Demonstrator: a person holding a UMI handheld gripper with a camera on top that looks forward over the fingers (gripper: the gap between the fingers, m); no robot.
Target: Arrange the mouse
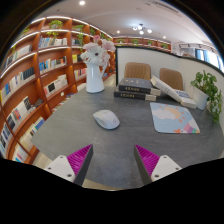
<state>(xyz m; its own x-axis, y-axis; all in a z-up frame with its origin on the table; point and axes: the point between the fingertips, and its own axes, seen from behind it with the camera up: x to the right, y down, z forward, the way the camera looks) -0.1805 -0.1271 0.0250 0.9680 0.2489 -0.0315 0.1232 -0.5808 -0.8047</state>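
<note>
A white computer mouse (106,119) lies on the grey table (80,128), ahead of my fingers and slightly to the left. A pastel mouse pad (174,118) lies to the right of the mouse, apart from it. My gripper (113,159) is open and empty, well short of the mouse, with its magenta pads (80,159) wide apart above the table's near part.
A white vase with flowers (95,72) stands at the back. A stack of books (135,90) and a leaning book (172,94) lie beyond the mouse pad. A green plant (208,88) is at the right. Bookshelves (35,70) line the left; two chairs stand behind the table.
</note>
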